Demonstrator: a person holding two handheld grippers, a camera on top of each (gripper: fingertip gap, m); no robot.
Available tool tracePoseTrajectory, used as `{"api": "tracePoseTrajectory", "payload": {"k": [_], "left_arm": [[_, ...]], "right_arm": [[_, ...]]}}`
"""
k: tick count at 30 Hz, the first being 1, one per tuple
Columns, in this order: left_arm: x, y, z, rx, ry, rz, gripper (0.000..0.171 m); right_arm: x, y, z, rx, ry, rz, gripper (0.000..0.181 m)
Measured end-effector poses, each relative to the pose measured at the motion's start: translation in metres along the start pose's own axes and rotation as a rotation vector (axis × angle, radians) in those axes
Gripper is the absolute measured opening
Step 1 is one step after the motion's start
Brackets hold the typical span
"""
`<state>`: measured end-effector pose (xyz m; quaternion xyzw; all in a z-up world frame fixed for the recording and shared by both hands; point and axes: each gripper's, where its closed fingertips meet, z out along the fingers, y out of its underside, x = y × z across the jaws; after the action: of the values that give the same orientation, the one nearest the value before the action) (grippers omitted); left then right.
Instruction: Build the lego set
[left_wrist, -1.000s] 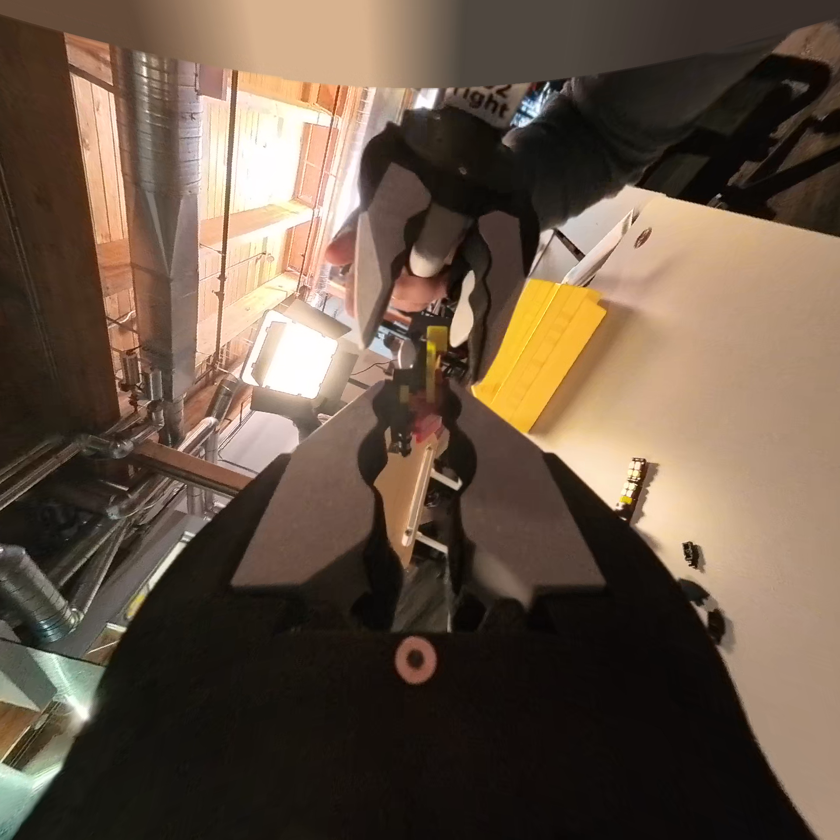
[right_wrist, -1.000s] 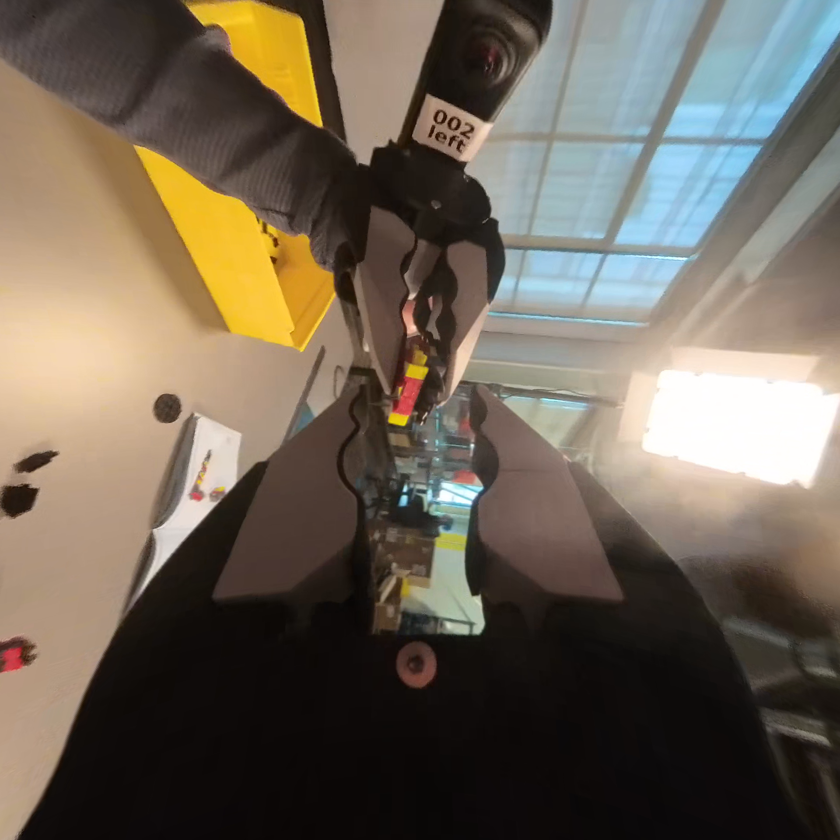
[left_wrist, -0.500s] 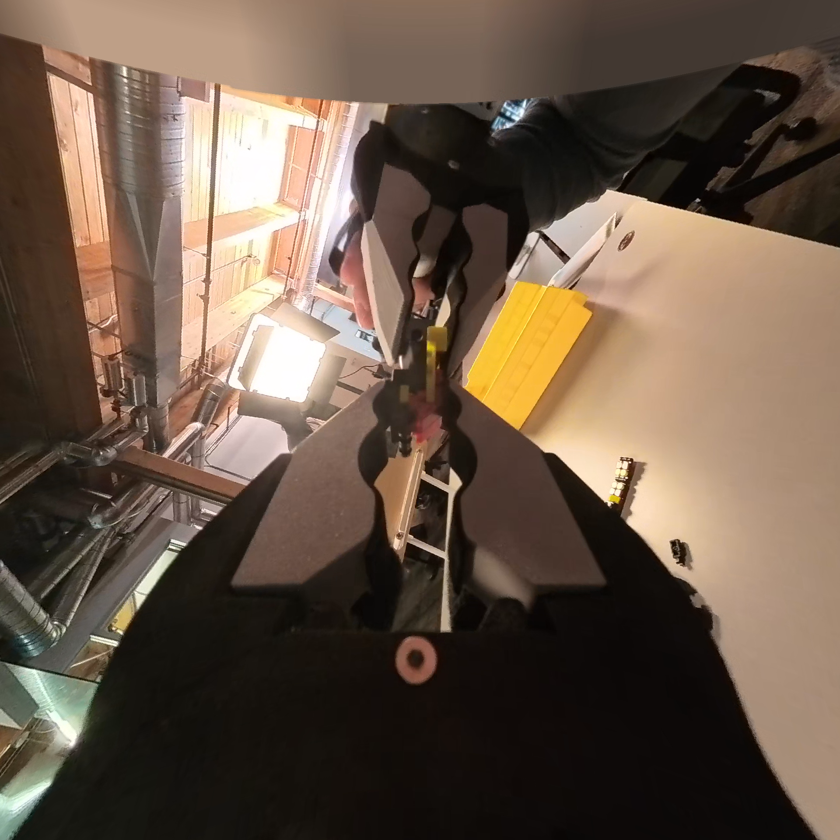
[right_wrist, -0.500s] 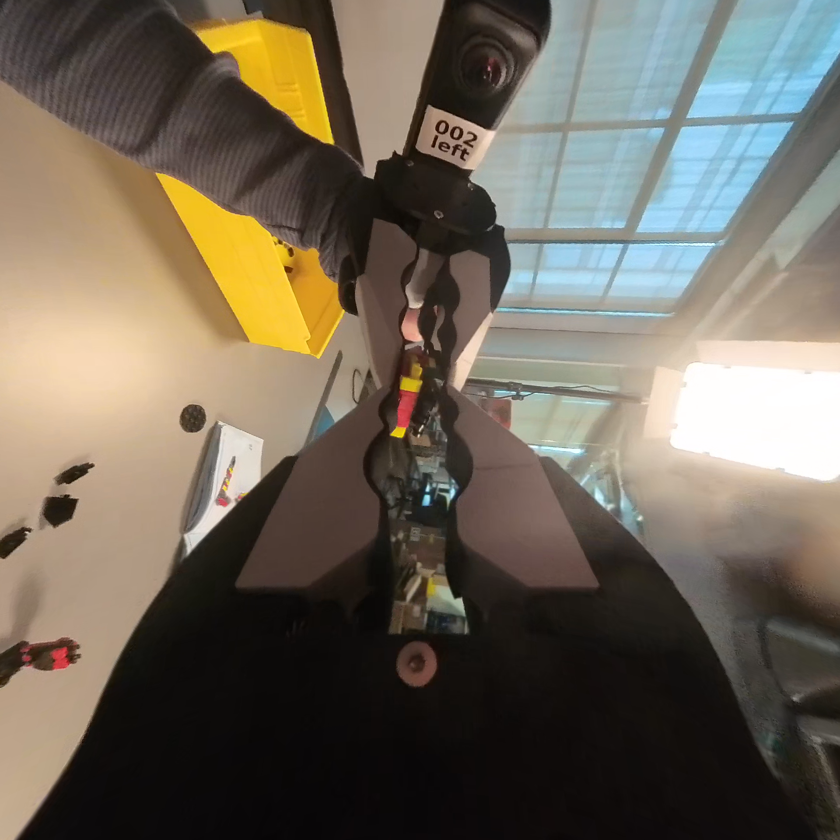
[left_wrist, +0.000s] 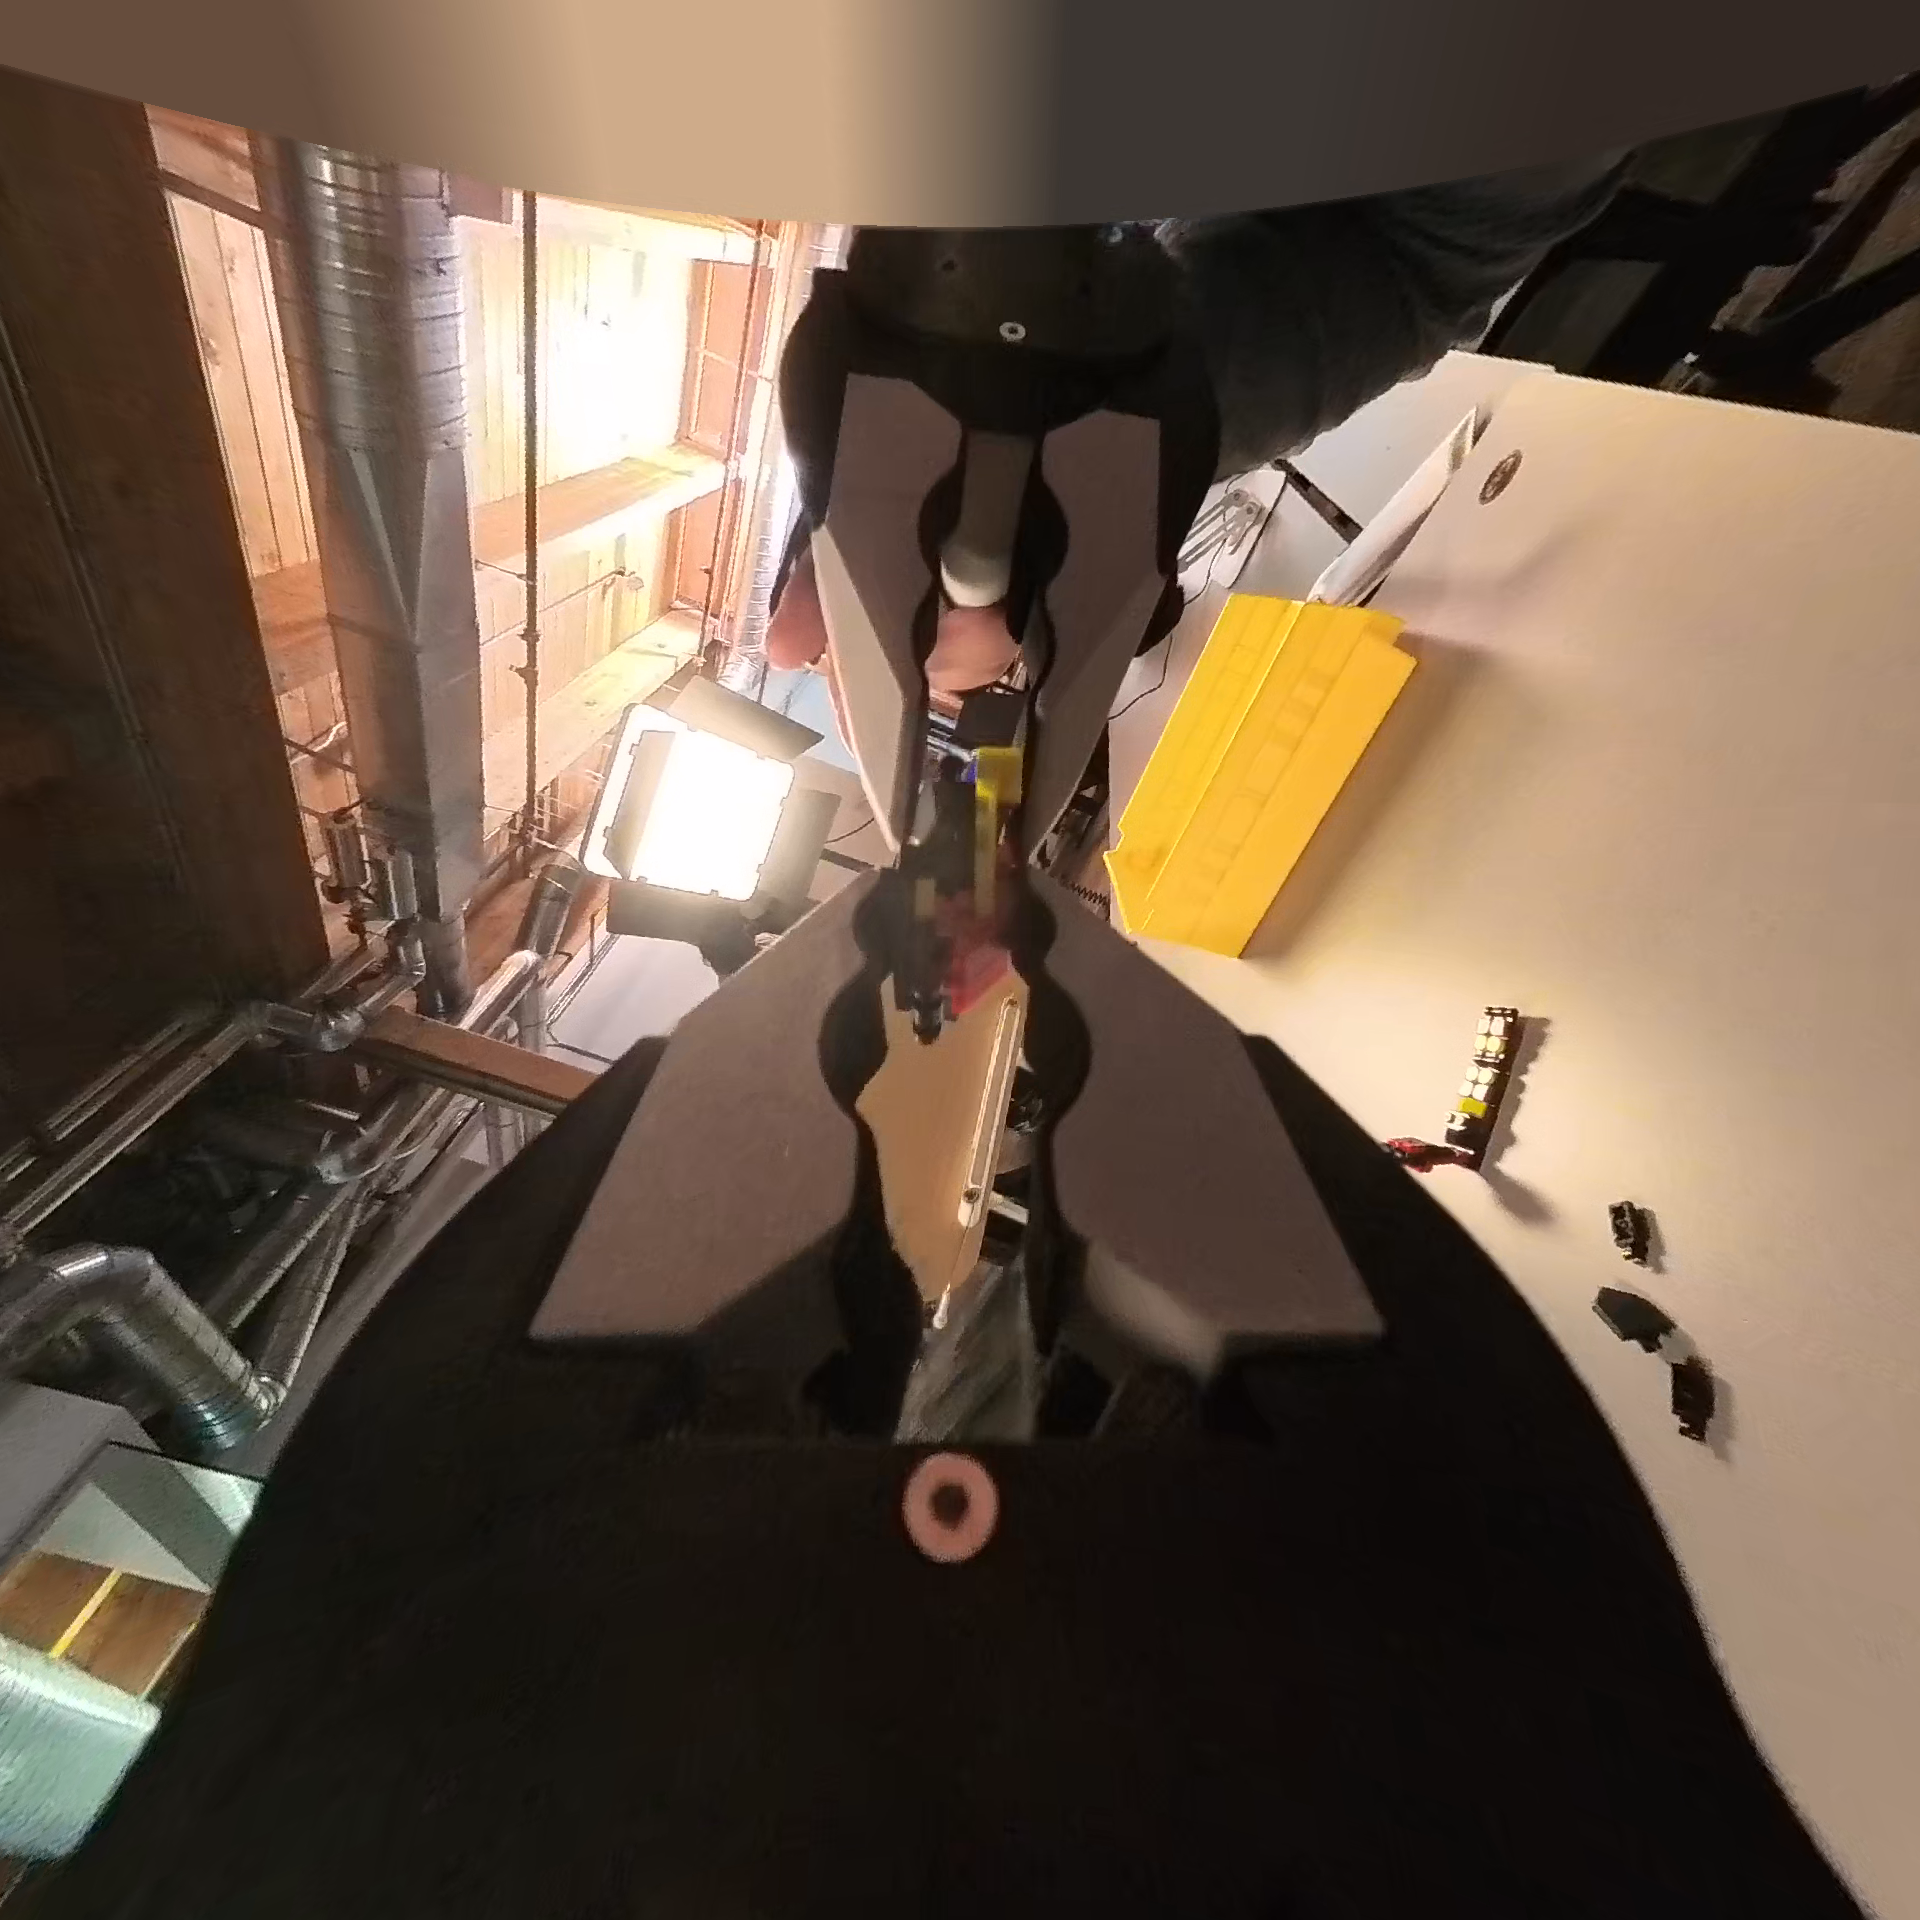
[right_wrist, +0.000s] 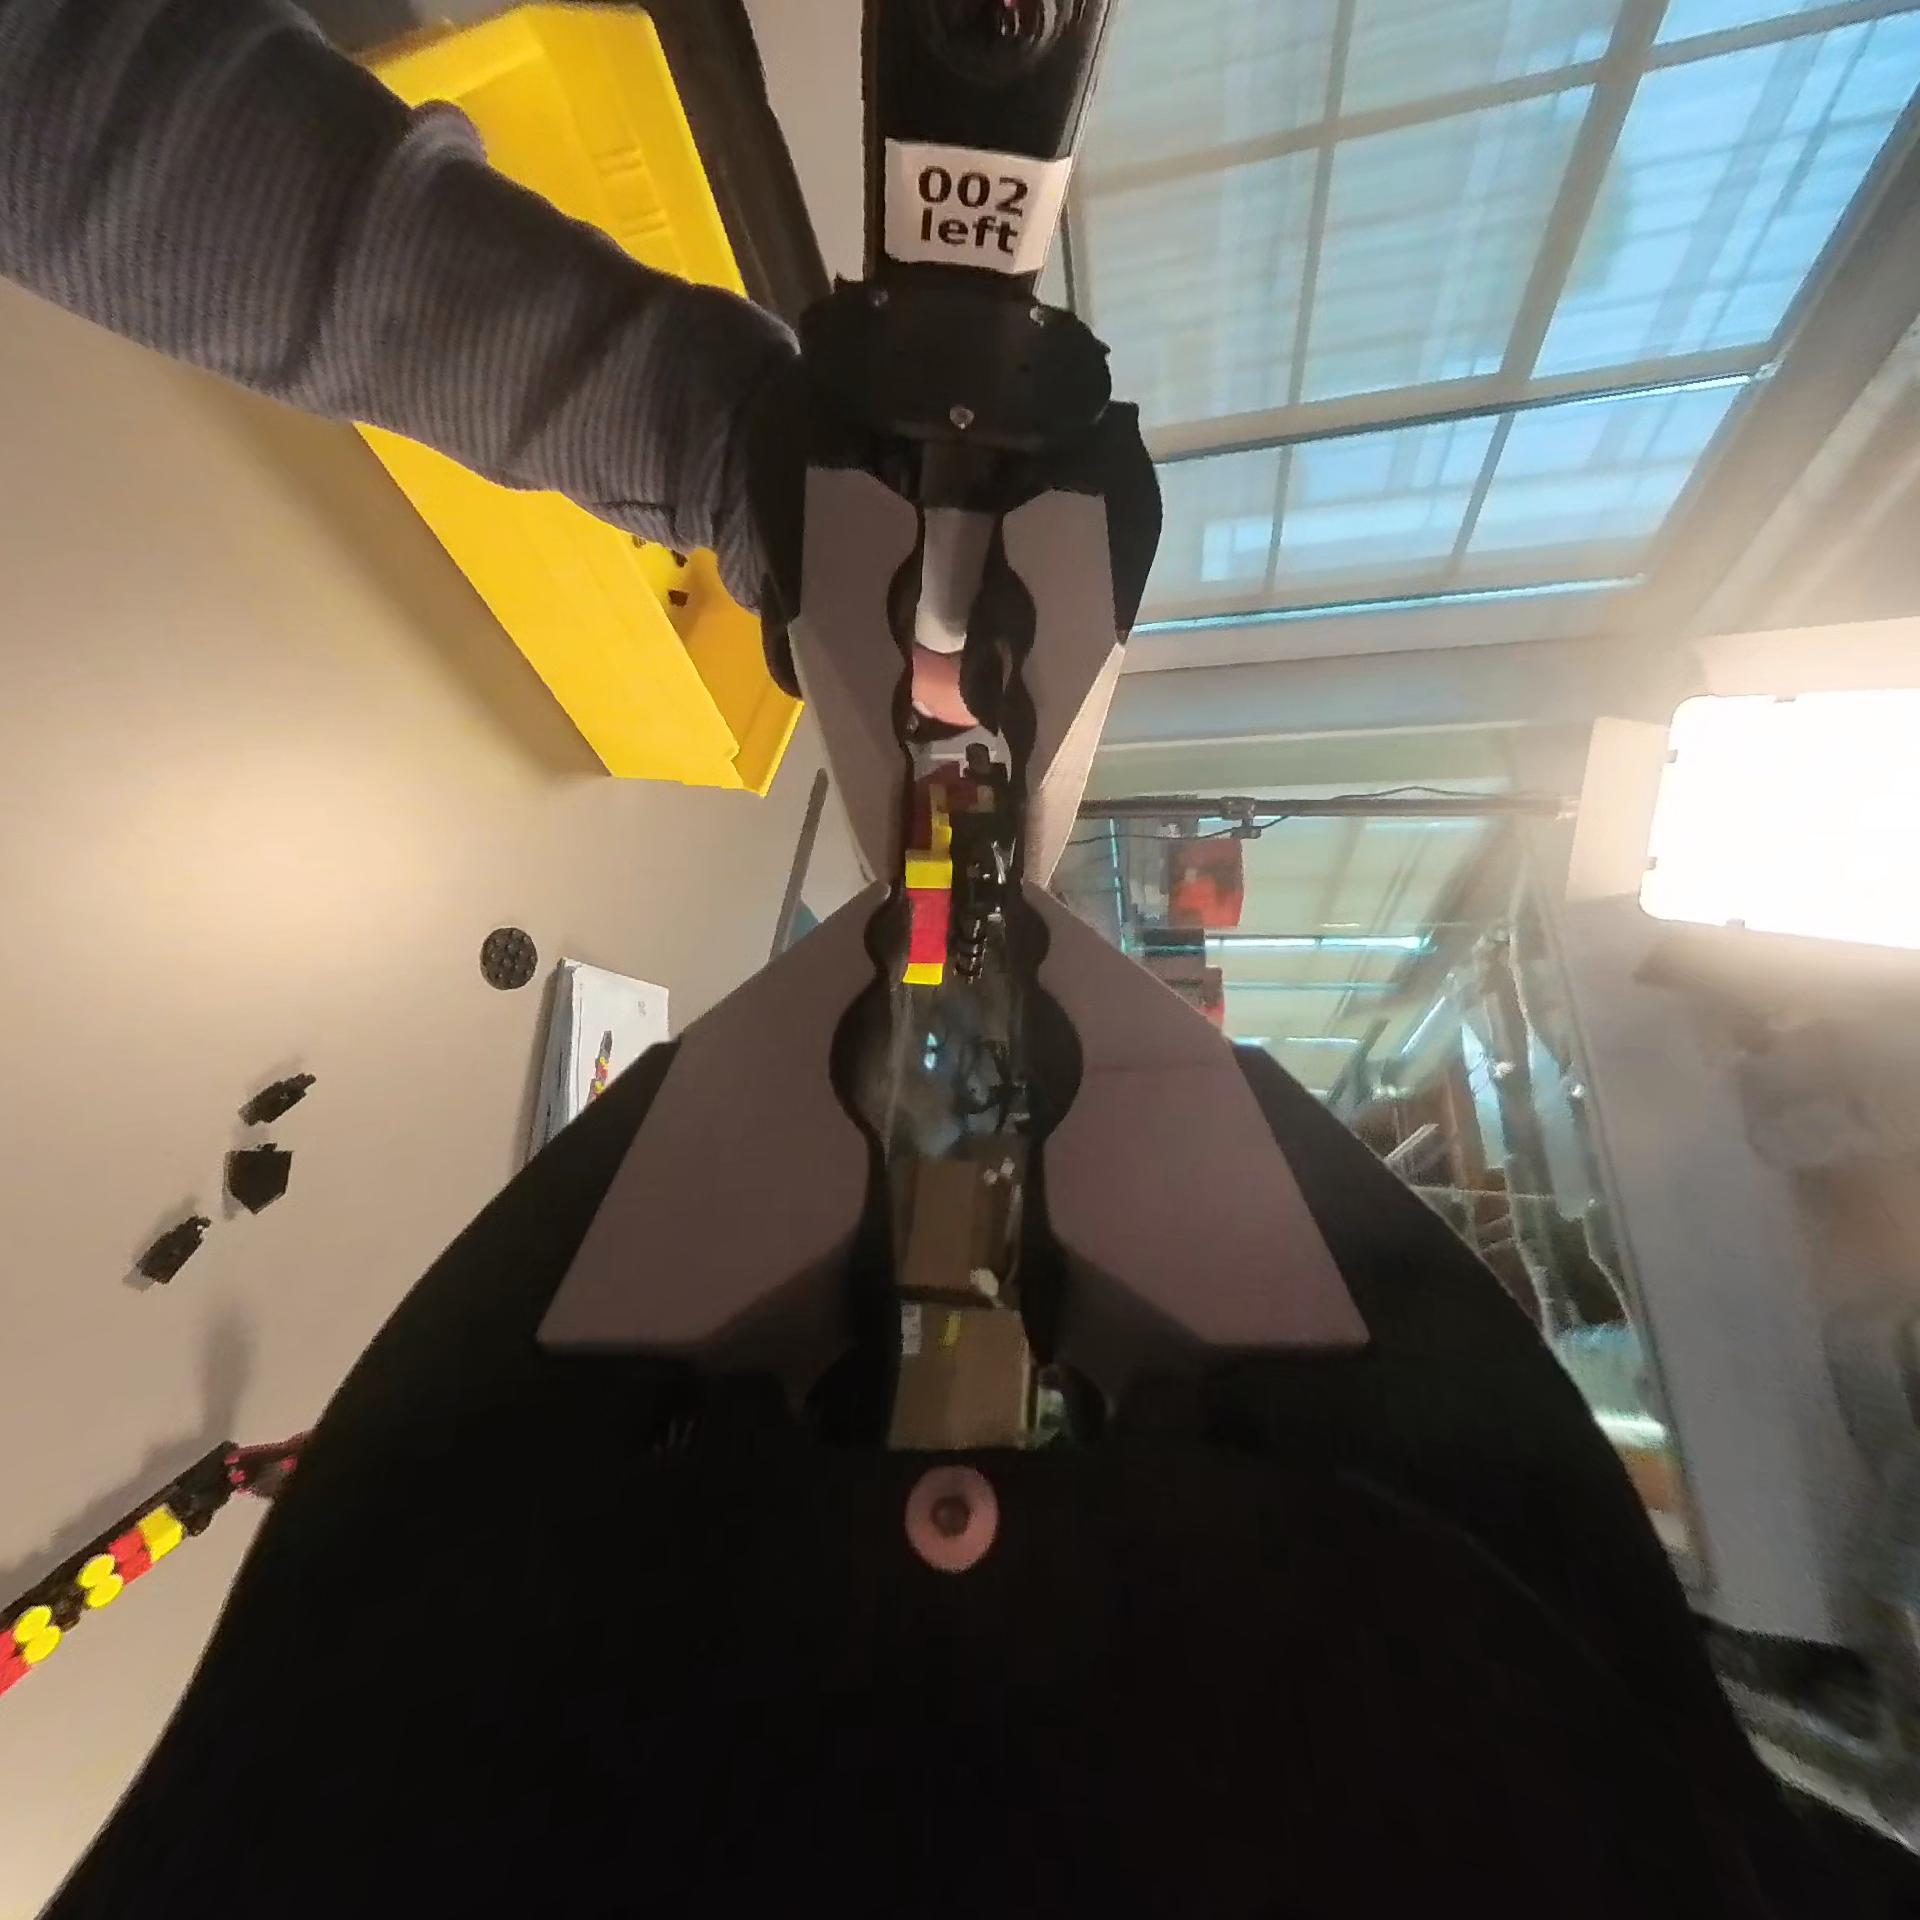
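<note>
The lego assembly (left_wrist: 961, 894) is a narrow strip of red, yellow and black bricks. It is held in the air, clear of the tabletop (left_wrist: 1662, 831), and spans the gap between the two claws, which meet tip to tip. The left claw (left_wrist: 951, 940) is closed on one end of the assembly; the right claw (right_wrist: 951, 930) is closed on the other end. In the right wrist view the yellow and red bricks (right_wrist: 925, 914) lie beside a black studded strip (right_wrist: 977, 894).

Relative to the assembly, the tabletop lies to one side. On it, nearest the assembly, stands a yellow bin (left_wrist: 1257, 779). A second brick strip (left_wrist: 1488, 1081) in black, yellow and red lies farther out, with three loose black pieces (left_wrist: 1631, 1320) beyond it. A white booklet (right_wrist: 597, 1039) and a round black piece (right_wrist: 509, 958) lie near the bin. A grey sleeve (right_wrist: 416, 312) crosses in front of the bin. A bright lamp (left_wrist: 691, 805) shines behind the assembly.
</note>
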<state>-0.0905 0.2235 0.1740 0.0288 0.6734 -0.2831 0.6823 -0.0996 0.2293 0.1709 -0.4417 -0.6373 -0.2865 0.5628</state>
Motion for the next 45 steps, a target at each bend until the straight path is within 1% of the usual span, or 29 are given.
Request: {"api": "tracePoseTrajectory", "payload": {"k": [12,19,26,30,38,45], "left_arm": [[0.001,0.005,0.002,-0.029,-0.004,0.018,0.019],[0.002,0.010,0.006,-0.099,-0.010,0.054,0.020],[0.005,0.008,0.007,-0.086,0.008,0.062,0.020],[0.007,0.006,0.007,-0.041,0.023,0.033,0.019],[0.009,-0.012,-0.001,0.127,0.064,-0.054,0.019],[0.014,-0.020,-0.005,0.211,0.118,-0.108,0.019]], "right_arm": [[0.000,0.011,0.001,-0.107,-0.021,0.004,0.016],[0.000,0.015,0.000,-0.126,-0.007,-0.020,0.016],[-0.003,0.014,-0.002,-0.119,-0.026,-0.037,0.015],[-0.005,0.011,-0.004,-0.083,-0.051,-0.026,0.015],[-0.006,-0.008,-0.007,0.005,-0.072,-0.020,0.016],[-0.011,-0.017,-0.010,0.069,-0.096,-0.036,0.017]]}}
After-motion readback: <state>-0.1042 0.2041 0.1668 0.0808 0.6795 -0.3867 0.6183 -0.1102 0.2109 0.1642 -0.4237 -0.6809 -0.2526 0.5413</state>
